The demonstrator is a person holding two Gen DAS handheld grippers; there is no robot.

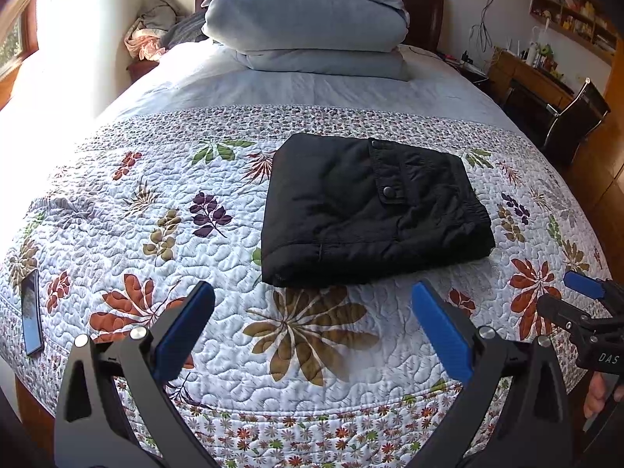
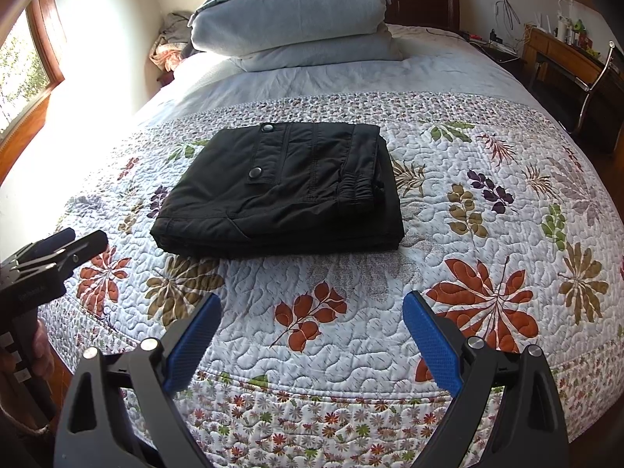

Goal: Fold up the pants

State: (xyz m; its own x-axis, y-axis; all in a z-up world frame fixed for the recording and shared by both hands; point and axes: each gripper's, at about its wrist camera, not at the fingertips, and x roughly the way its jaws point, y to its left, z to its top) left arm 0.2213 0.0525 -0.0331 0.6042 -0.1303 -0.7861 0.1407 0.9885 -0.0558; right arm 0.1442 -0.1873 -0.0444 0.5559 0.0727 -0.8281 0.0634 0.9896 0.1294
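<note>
Black pants (image 1: 370,210) lie folded in compact rectangle on floral quilt (image 1: 312,343) of bed, snap-button pocket flap on top. Left gripper (image 1: 312,312) jaws wide apart, empty, short of pants. Right gripper (image 2: 312,319) jaws also wide apart, empty; its body shows "DAS". Phone (image 1: 32,312) near quilt's left edge.

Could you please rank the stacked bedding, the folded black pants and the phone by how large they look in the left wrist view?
1. Folded black pants, though they lie nearer the camera.
2. Stacked bedding, close behind in apparent area and farther off, so this order is unsure.
3. Phone, clearly smallest, at the bed's left edge.
</note>
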